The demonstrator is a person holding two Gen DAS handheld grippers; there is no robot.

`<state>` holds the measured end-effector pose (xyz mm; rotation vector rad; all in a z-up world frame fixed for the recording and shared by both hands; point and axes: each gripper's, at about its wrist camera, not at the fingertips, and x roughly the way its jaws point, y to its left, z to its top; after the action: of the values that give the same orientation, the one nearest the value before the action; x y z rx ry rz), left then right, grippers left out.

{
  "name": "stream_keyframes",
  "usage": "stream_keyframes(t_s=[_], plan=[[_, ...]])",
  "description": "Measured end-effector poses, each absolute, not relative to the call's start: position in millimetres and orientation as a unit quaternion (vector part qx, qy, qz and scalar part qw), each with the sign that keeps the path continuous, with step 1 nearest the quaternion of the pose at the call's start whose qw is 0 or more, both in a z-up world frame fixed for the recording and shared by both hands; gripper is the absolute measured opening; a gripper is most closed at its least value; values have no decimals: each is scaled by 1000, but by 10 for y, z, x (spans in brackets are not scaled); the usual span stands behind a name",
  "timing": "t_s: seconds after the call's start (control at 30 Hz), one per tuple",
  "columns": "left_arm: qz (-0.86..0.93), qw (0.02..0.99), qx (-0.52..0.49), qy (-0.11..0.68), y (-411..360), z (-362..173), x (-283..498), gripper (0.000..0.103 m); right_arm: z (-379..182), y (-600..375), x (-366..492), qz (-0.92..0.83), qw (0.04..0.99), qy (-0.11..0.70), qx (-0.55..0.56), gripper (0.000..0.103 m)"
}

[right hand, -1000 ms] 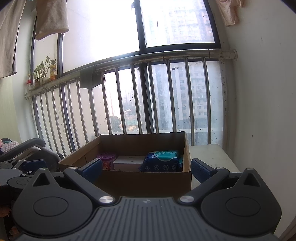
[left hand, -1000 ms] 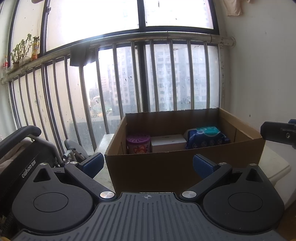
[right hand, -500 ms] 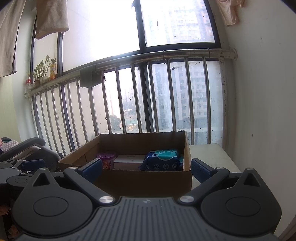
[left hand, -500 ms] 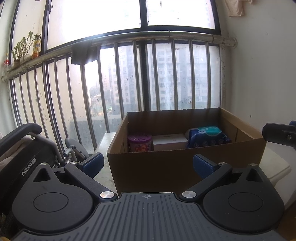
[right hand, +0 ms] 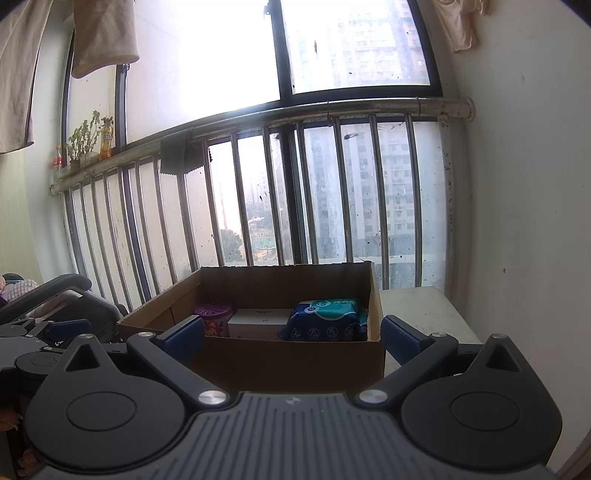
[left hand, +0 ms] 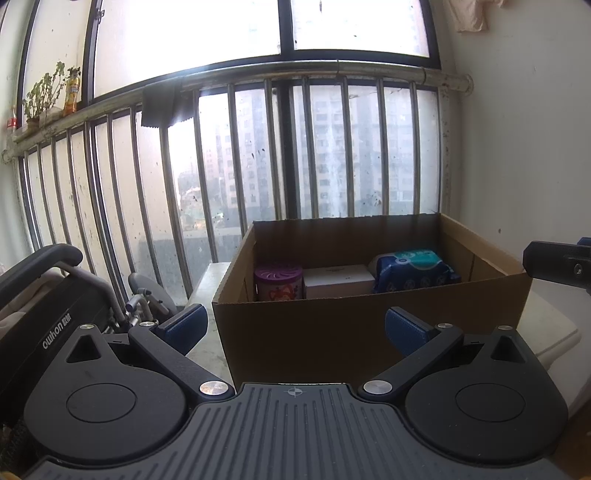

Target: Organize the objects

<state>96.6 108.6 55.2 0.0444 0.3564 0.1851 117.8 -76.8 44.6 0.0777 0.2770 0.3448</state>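
An open cardboard box (left hand: pixel 369 332) (right hand: pixel 288 358) stands on a pale table by the railing. Inside it, along the far wall, sit a purple-lidded canister (left hand: pixel 279 281) (right hand: pixel 213 317), a white carton (left hand: pixel 338 280) (right hand: pixel 258 322) and a blue and teal wipes pack (left hand: pixel 413 269) (right hand: pixel 327 319). My left gripper (left hand: pixel 295 326) hangs open in front of the box's near wall, holding nothing. My right gripper (right hand: pixel 291 338) is open too, empty, facing the same near wall from further right. The right gripper's black body (left hand: pixel 557 260) pokes in at the left view's right edge.
A metal railing (right hand: pixel 258 192) and window run behind the box. A dark wheelchair (left hand: pixel 44 295) (right hand: pixel 55 306) stands to the left. The pale table (right hand: pixel 417 310) shows bare to the right of the box, against a white wall (right hand: pixel 517 221). Cloths hang overhead (right hand: pixel 99 33).
The left gripper has drifted slightly, so the box sits a little further right and lower in its view. The right view is nearly unchanged.
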Motion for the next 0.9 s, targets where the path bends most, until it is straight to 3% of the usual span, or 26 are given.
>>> stream_keyframes(t_s=[0.9], plan=[[89, 980, 27, 178, 1065, 555, 985, 103, 450, -791, 1162, 172, 975, 135, 38, 103]])
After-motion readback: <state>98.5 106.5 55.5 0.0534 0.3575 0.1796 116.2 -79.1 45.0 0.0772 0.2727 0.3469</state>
